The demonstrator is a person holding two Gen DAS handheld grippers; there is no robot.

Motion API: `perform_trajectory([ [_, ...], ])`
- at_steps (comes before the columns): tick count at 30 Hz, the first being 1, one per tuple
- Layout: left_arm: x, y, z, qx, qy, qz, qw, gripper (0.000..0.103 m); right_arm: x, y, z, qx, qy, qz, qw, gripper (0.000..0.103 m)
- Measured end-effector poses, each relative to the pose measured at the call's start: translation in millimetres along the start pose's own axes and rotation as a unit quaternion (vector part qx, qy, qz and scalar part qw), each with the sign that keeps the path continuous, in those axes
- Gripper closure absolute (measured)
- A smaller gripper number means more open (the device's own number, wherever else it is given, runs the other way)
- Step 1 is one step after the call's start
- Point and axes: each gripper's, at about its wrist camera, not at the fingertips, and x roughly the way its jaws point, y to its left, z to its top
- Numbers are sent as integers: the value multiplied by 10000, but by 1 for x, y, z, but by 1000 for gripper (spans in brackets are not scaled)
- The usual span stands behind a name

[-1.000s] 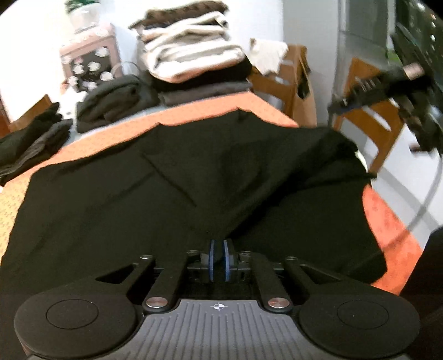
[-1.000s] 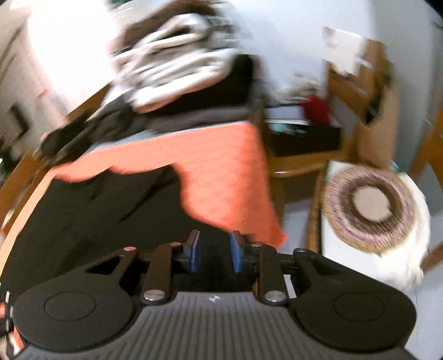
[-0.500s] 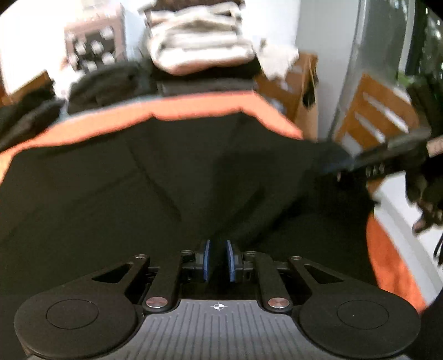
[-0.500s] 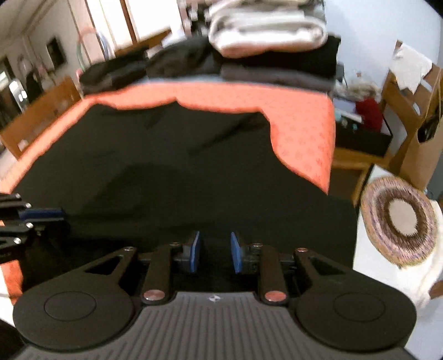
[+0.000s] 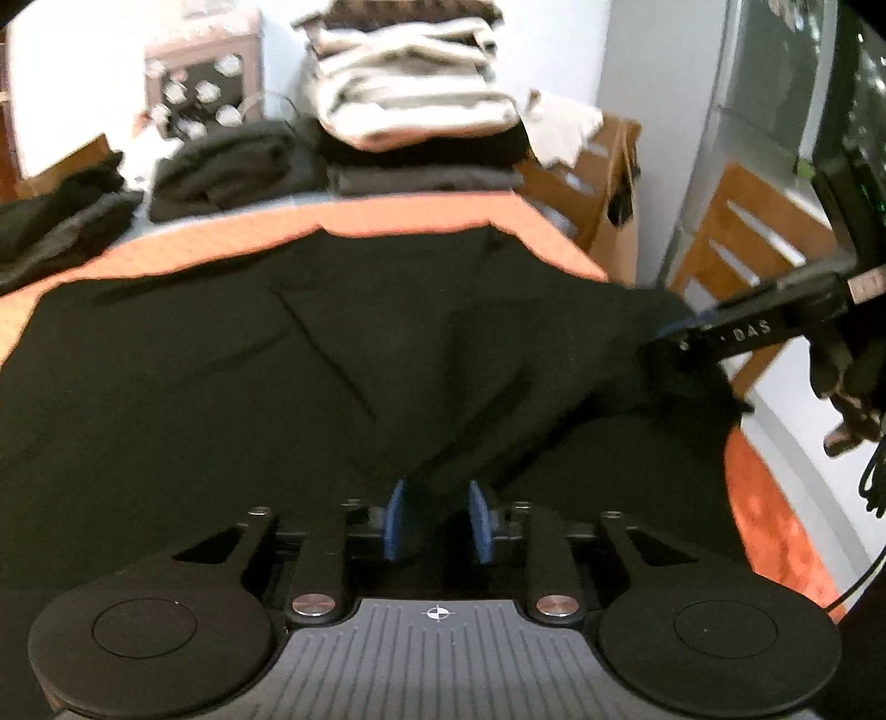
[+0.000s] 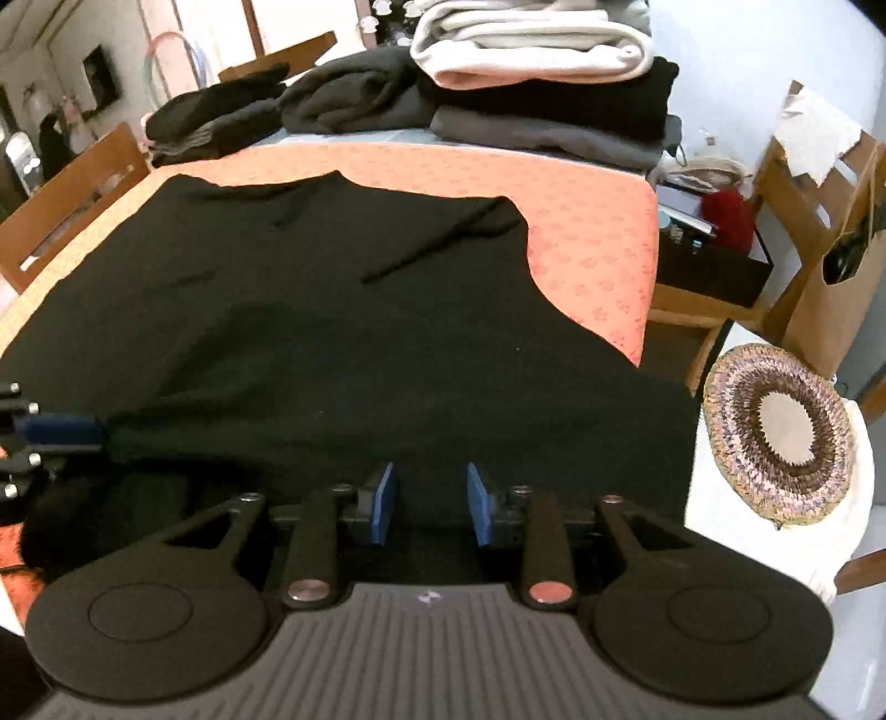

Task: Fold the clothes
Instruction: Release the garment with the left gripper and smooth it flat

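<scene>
A black garment (image 5: 332, 360) lies spread over the orange tablecloth (image 5: 421, 219). My left gripper (image 5: 437, 518) hovers at its near edge. Its jaws are opening, and a raised ridge of the black cloth runs between the blue pads, which stand apart from it. My right gripper (image 6: 431, 504) is low over the garment (image 6: 332, 310) near its front right part. Its jaws are also opening, with black cloth between and below the pads. The left wrist view shows the right gripper (image 5: 678, 332) at the garment's bunched right edge. The left gripper (image 6: 55, 432) appears at the far left of the right wrist view.
A tall stack of folded clothes (image 6: 531, 50) and darker folded piles (image 6: 354, 94) sit at the table's far end. Wooden chairs (image 5: 736, 243) stand to the right, another chair (image 6: 72, 188) to the left. A round woven mat (image 6: 775, 437) lies on a white seat beside the table.
The left jaws went from shut on a pinch of black cloth to clearly apart. The right gripper swung from the table's right edge to over the garment, and its jaws widened slightly.
</scene>
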Motion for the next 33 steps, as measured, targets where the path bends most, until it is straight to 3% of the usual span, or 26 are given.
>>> perform_trajectory([
  [9,-31,-31,8,180,-292,334,9989,57,-51,-35,14,-226,-284,310,9989,69],
  [14,-31,-75,10,-149,-433,611,9971,55,-67,-65,14,-1031,-216,720,9918,66],
  [20,-22,-131,12,-964,-474,1189,9871,53,-74,-100,15,-2329,-66,1463,9614,60],
  [27,-32,-171,7,-1784,-595,2151,9583,50,-80,-119,12,-3270,-42,2164,9199,57],
  [33,-43,-168,-11,-1763,-327,2524,9509,50,-84,-111,0,-3519,-138,2382,9051,57],
])
